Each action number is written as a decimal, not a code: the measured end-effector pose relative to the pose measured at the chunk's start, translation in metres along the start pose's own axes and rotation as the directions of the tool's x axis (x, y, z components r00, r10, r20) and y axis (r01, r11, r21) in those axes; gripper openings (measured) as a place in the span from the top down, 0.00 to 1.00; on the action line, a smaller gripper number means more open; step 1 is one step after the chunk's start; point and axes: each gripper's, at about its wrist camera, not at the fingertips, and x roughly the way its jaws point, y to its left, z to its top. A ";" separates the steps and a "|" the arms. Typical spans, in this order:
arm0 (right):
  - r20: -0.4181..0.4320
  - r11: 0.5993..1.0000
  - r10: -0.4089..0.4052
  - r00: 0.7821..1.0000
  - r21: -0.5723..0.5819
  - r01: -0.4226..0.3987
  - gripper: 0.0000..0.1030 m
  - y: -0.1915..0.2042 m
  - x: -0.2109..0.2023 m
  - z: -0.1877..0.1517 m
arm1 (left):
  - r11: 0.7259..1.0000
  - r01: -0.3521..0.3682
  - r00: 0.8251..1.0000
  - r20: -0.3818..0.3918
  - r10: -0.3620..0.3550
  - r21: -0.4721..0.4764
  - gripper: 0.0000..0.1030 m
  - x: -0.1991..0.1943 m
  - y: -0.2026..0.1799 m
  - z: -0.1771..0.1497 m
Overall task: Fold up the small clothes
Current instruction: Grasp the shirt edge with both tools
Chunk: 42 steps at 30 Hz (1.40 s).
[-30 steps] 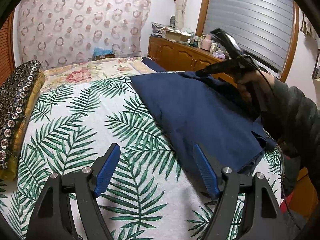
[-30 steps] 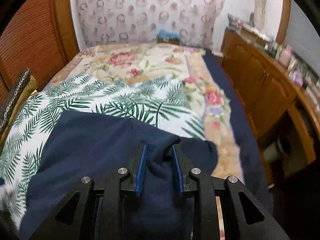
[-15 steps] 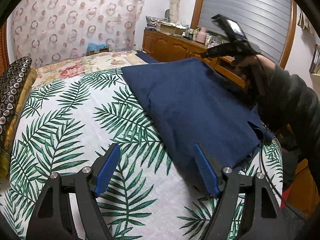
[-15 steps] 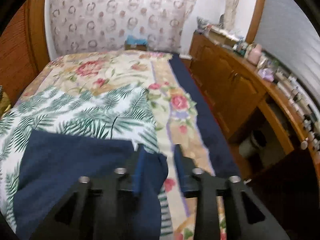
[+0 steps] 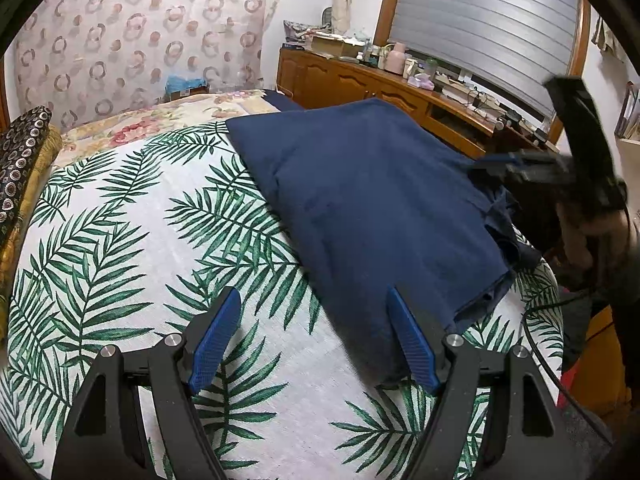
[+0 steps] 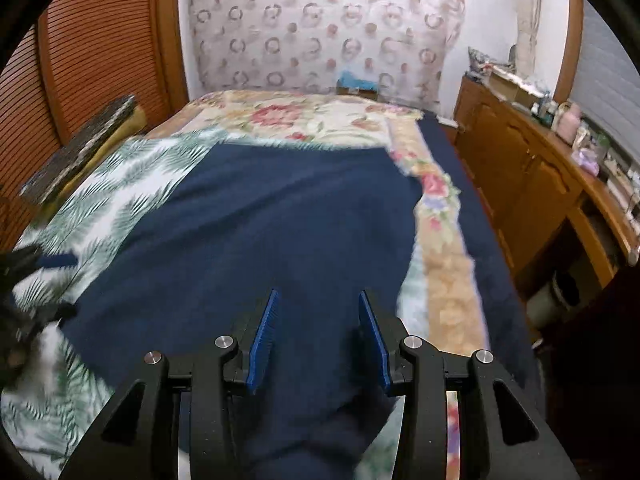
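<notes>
A navy blue garment lies spread flat on the palm-leaf bedspread, toward the bed's right side; it also fills the middle of the right wrist view. My left gripper is open and empty just above the bedspread, its right finger at the garment's near left edge. My right gripper is open above the garment's near edge, with cloth below the fingers and nothing between them. In the left wrist view the right gripper hovers blurred over the garment's right side.
A dark patterned cushion lies along the bed's left edge. A wooden sideboard with several small items runs along the right wall under a shuttered window. A floral quilt covers the bed's far end.
My right gripper was shut on the garment's corner and pulled it toward the bed's near right side; it has now opened and let go. The garment now lies flat. My left gripper stayed open.
</notes>
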 end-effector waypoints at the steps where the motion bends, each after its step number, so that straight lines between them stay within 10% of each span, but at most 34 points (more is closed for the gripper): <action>1: -0.001 1.000 0.005 1.000 -0.003 -0.005 0.58 0.001 -0.003 -0.007 | 1.000 -0.001 1.000 -0.001 0.001 0.002 0.25 0.000 -0.001 0.000; 22: -0.123 0.980 -0.198 0.973 -0.034 0.195 0.58 -0.067 -0.078 -0.032 | 1.000 0.007 1.000 -0.007 -0.007 0.029 0.25 -0.001 -0.013 0.000; 27: -0.063 0.989 -0.142 0.988 0.032 0.144 0.50 -0.075 -0.080 -0.031 | 0.999 0.015 1.000 -0.017 -0.014 0.045 0.26 -0.001 -0.017 -0.001; 34: -0.067 0.997 -0.051 0.996 0.062 0.056 0.48 -0.066 -0.049 -0.059 | 0.997 0.056 0.997 -0.064 -0.053 0.044 0.51 0.004 -0.023 -0.003; 42: -0.071 0.993 0.016 0.997 0.121 -0.007 0.48 -0.098 -0.031 -0.064 | 0.996 0.062 0.992 -0.117 -0.054 0.067 0.52 0.011 -0.034 -0.009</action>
